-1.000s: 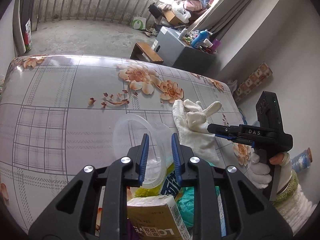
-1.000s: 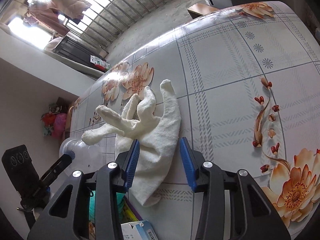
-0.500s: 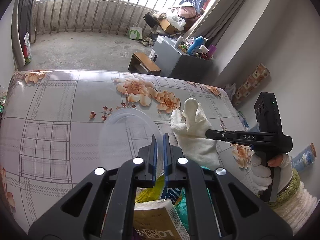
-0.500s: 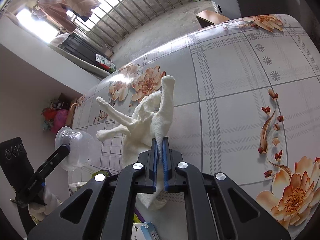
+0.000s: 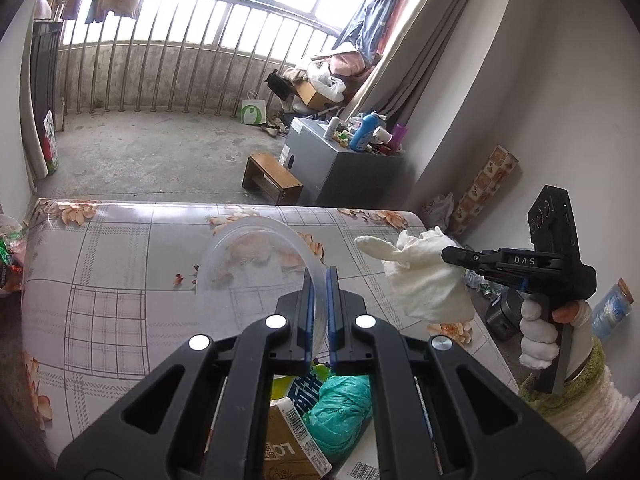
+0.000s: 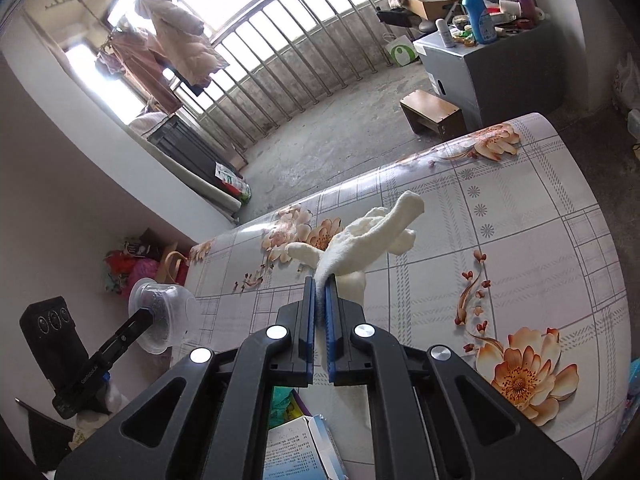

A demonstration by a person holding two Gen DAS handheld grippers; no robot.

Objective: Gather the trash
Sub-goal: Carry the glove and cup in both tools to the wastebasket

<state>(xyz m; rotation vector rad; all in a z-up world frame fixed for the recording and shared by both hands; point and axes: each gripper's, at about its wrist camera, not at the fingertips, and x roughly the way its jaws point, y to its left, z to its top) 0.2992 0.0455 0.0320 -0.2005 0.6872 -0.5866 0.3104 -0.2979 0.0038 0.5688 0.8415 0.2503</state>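
Both grippers have risen since a second ago, lifting their loads clear of the flowered worktop point(image 5: 120, 280). The left gripper point(image 5: 319, 280) has its fingers clenched on the rim of a clear plastic container point(image 5: 240, 256), which tilts up toward 11 o'clock. At 3 o'clock in the left view, the right gripper point(image 6: 320, 288) grasps a white glove point(image 6: 360, 240), pinched between its fingers and hanging off the surface. Packaging and a green bag point(image 5: 340, 404) lie at 6 o'clock beneath the left gripper.
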